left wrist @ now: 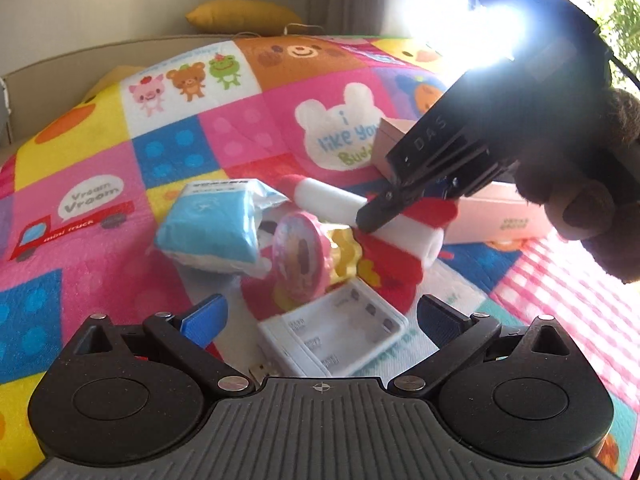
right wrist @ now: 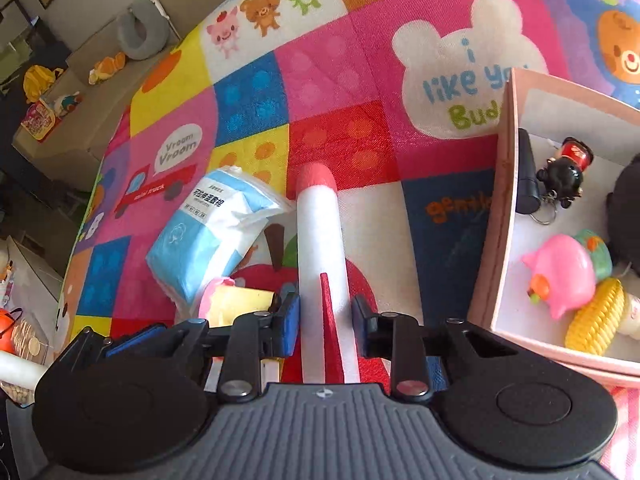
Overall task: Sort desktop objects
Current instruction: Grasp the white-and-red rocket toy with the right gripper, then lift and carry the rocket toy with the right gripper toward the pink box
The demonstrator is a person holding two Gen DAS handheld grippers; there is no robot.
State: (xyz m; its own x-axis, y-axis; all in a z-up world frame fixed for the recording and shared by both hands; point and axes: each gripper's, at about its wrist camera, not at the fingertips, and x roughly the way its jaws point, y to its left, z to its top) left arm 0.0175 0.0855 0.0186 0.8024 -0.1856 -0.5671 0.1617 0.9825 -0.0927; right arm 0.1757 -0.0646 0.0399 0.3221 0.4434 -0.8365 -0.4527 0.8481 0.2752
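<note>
My right gripper (right wrist: pixel 326 314) is shut on a white foam rocket (right wrist: pixel 322 240) with a red tip and red fins; it also shows in the left wrist view (left wrist: pixel 332 202), held just above the patterned mat. My left gripper (left wrist: pixel 320 320) is open and empty over a white battery case (left wrist: pixel 340 332). A blue and white tissue pack (left wrist: pixel 212 228) and a pink round toy (left wrist: pixel 300 256) lie beside the rocket. The pink box (right wrist: pixel 502 216) at the right holds a pink pig (right wrist: pixel 560 276), a corn toy (right wrist: pixel 596 320) and a black doll keychain (right wrist: pixel 564 172).
A colourful cartoon mat (right wrist: pixel 320 60) covers the surface. A yellow toy (left wrist: pixel 344 254) lies behind the pink round toy. A beige sofa with a yellow cushion (left wrist: pixel 240 16) stands at the back. A grey neck pillow (right wrist: pixel 142 32) lies far left.
</note>
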